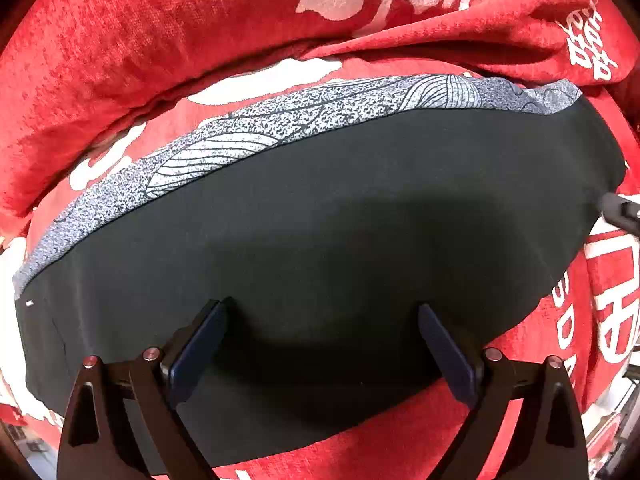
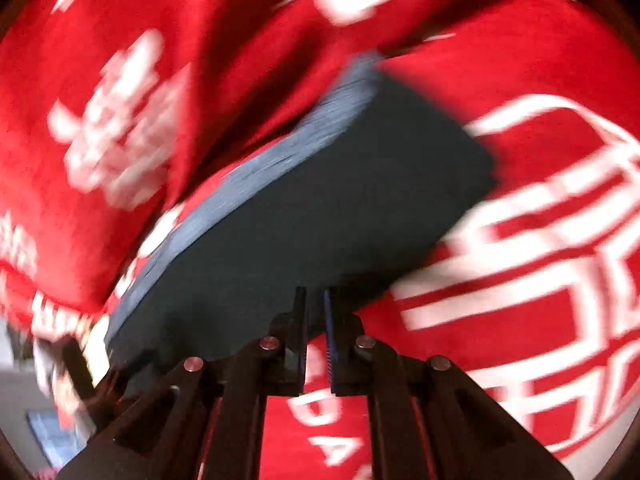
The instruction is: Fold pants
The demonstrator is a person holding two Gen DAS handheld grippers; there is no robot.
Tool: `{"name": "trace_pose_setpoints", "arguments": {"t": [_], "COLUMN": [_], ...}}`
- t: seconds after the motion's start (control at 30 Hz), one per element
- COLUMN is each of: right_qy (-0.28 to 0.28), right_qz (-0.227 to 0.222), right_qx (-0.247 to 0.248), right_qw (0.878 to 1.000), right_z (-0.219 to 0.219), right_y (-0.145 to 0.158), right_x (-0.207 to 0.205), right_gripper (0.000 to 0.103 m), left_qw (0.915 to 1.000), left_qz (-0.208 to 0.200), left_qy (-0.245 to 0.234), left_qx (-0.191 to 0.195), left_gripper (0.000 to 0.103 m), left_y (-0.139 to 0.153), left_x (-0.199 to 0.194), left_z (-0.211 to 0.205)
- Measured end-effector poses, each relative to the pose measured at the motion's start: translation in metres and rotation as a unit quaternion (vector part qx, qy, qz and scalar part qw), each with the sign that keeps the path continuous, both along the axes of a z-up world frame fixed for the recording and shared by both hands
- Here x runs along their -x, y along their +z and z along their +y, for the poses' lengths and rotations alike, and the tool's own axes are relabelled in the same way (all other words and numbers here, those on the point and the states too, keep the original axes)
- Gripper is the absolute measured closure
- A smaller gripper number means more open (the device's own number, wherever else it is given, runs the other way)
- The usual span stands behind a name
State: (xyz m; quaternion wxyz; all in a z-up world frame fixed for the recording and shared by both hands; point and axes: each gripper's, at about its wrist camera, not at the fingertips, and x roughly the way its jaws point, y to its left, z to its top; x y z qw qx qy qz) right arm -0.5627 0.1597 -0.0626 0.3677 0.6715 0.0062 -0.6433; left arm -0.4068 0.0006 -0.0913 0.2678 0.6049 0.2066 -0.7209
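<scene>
Pants flat on red cover

Your left tongs [image 1: 322,320] stand wide apart over the dark pants [image 1: 320,220], which lie flat on the red printed cover [image 1: 120,40]. Your right tongs [image 2: 316,304] sit nearly together at the pants' near edge; grip unclear, view blurred.

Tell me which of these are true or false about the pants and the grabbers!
1. The dark pants lie on a red blanket with white writing. True.
2. The left gripper has its jaws squeezed shut. False: they stand wide apart above the pants.
3. The right gripper has its jaws nearly together at the pants' near edge. True.
4. A patterned grey-and-white band runs along the pants' far edge. True.
5. The pants are bright yellow. False: they are very dark.
</scene>
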Motion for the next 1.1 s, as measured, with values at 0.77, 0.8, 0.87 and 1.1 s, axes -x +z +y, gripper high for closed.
{"name": "trace_pose_setpoints", "arguments": {"t": [0.77,0.8,0.87,1.1], "right_qy": [-0.06,-0.071,-0.102,-0.212], "right_qz": [-0.097,-0.102,-0.111,-0.165], "right_qx": [0.026,0.033,0.051,0.127], "right_qw": [0.993,0.992,0.987,0.955], "right_z": [0.059,0.061,0.07,0.097], "right_y": [-0.031,-0.034,-0.04,-0.077], "right_x": [0.004,0.006,0.015,0.038], "right_gripper": [0.076,0.066,0.056,0.056], "left_qw": [0.9992,0.9989,0.9986,0.999], "left_qz": [0.015,0.019,0.024,0.015], "left_qy": [0.013,0.018,0.021,0.014], "left_qx": [-0.036,-0.039,-0.042,-0.039], "left_gripper": [0.006,0.006,0.006,0.006], "left_y": [0.042,0.042,0.042,0.02], "left_x": [0.009,0.014,0.022,0.03], "left_z": [0.013,0.013,0.016,0.032]}}
